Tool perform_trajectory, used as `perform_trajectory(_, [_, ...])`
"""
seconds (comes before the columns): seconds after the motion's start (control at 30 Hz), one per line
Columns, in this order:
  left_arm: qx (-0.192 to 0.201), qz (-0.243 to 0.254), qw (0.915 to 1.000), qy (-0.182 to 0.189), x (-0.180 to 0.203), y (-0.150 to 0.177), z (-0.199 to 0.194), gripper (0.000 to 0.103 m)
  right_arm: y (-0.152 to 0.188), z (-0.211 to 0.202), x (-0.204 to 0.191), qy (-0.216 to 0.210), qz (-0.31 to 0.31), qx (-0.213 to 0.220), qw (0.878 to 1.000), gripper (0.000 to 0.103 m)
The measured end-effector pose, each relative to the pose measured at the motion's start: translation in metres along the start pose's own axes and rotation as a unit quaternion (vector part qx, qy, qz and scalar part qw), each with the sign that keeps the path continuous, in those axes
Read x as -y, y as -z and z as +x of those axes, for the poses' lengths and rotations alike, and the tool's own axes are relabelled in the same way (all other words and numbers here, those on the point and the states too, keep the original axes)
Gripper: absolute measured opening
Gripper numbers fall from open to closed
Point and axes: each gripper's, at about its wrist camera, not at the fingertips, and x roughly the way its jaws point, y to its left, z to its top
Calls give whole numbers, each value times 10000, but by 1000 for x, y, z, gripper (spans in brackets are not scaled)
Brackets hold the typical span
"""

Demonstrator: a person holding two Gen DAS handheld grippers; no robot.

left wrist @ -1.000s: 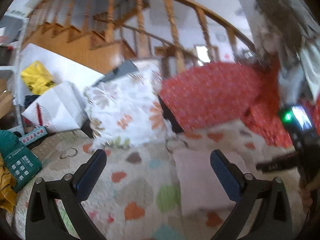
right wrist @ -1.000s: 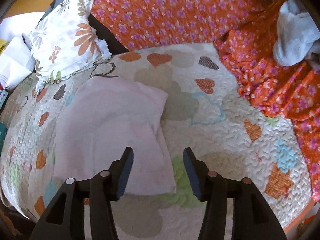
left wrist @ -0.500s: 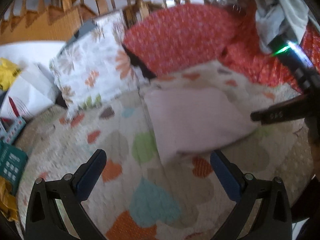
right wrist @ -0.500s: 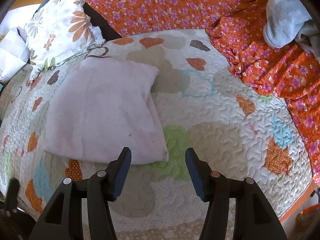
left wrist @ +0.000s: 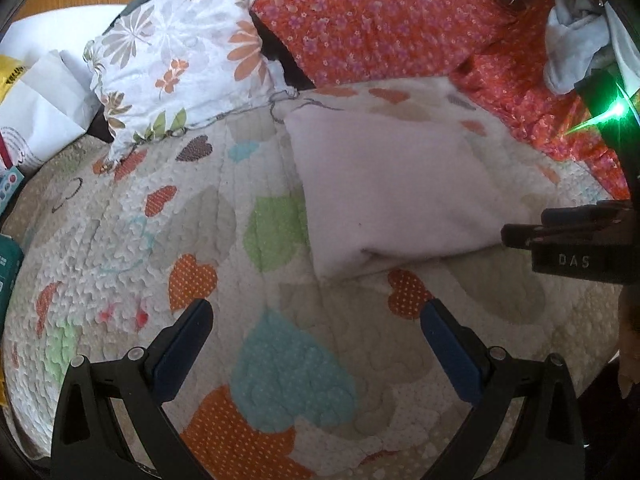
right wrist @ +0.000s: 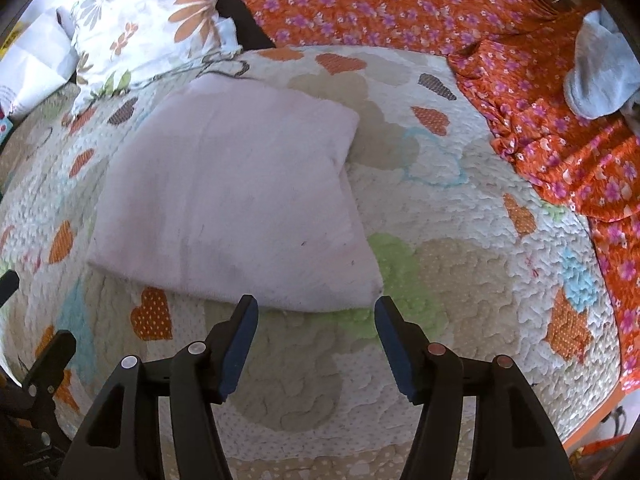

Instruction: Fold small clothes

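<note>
The pale pink cloth [right wrist: 224, 196] lies folded on the bed's heart quilt [right wrist: 460, 280]. Both hand-held grippers, left [left wrist: 316, 344] and right [right wrist: 314, 332], gape wide and empty; better to pinch the near edge squarely.

pink folded cloth [right wrist: 232, 196] x1 | floral pillow [left wrist: 180, 60] x1 | heart quilt [right wrist: 460, 240] x1 | orange flowered fabric [right wrist: 400, 4] x1 | grey-white garment [right wrist: 600, 76] x1 | grippers x2: left gripper [left wrist: 316, 328], right gripper [right wrist: 316, 320]

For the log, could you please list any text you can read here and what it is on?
"DAS": on the right gripper, seen in the left wrist view.
Yellow bag: dark print, cut off, unreadable.
White bag: markings too blurred to read.
Nothing else readable.
</note>
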Motion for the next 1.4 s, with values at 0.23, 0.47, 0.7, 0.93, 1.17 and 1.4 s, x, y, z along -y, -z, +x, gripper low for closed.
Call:
perform_trajectory(0.23, [-195, -38, 9998, -62, -2, 2, 8, 103, 2, 7, -6, 16, -73, -129, 9999, 67])
perform_trajectory(0.47, [-313, -41, 9994, -125, -4, 4, 13, 103, 6, 11, -16, 19, -227, -186, 9996, 68])
perform_trajectory(0.7, [-453, 11, 9989, -129, -2, 7, 18, 103, 7, 13, -20, 25, -290, -223, 9993, 69])
perform_trajectory(0.93, [-590, -77, 9982, -85, -5, 8, 23, 103, 8, 16, -22, 31, -328, -259, 9991, 70])
perform_trajectory(1.17, [-764, -211, 9968, 44, -10, 10, 28, 103, 8, 17, -25, 27, -377, -287, 9989, 70])
perform_trajectory(1.4, [-844, -345, 9958, 82, -14, 11, 31, 103, 9, 18, -26, 37, -393, -300, 9988, 71])
